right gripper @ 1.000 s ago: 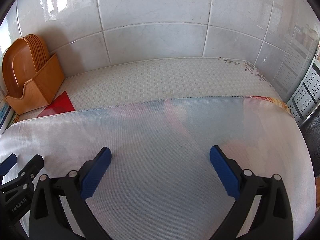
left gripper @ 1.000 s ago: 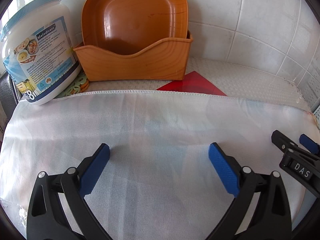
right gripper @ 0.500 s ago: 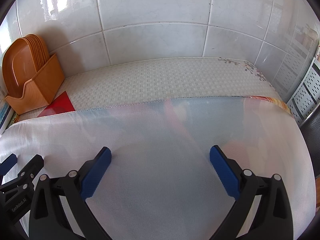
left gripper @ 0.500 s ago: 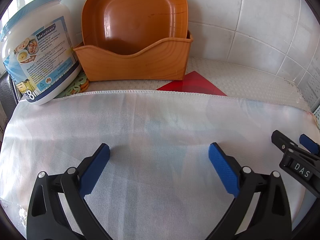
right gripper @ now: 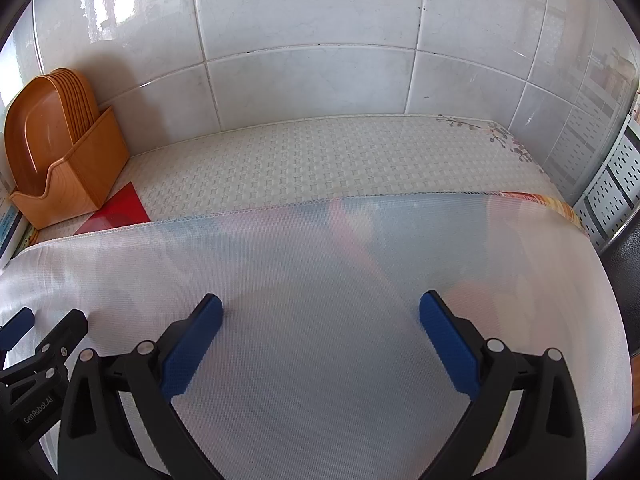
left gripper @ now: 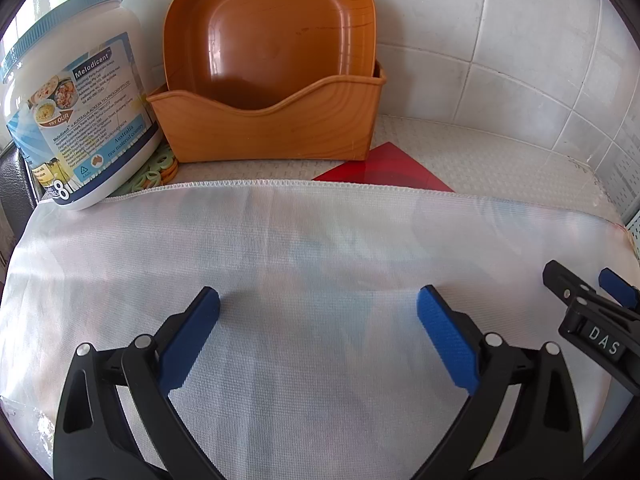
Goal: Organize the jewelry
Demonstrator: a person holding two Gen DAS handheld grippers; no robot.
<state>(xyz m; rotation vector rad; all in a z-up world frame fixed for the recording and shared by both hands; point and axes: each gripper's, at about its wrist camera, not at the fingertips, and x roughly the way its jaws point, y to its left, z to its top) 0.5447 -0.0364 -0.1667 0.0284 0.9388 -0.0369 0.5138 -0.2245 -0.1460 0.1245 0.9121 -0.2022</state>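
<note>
No jewelry shows in either view. A white mesh cloth [left gripper: 320, 264] covers the counter under both grippers; it also shows in the right wrist view [right gripper: 320, 288]. My left gripper [left gripper: 318, 312] is open and empty just above the cloth. My right gripper [right gripper: 320, 316] is open and empty above the cloth, to the right of the left one. The right gripper's fingers [left gripper: 568, 288] show at the right edge of the left wrist view. The left gripper's fingers [right gripper: 60, 336] show at the left edge of the right wrist view.
An orange holder [left gripper: 264, 128] with several orange plates [left gripper: 272, 36] stands at the tiled back wall. A white jar with a blue lid [left gripper: 76, 116] stands left of it. A red sheet [left gripper: 380, 166] pokes out from under the cloth. A woven mat [right gripper: 328, 160] lies behind.
</note>
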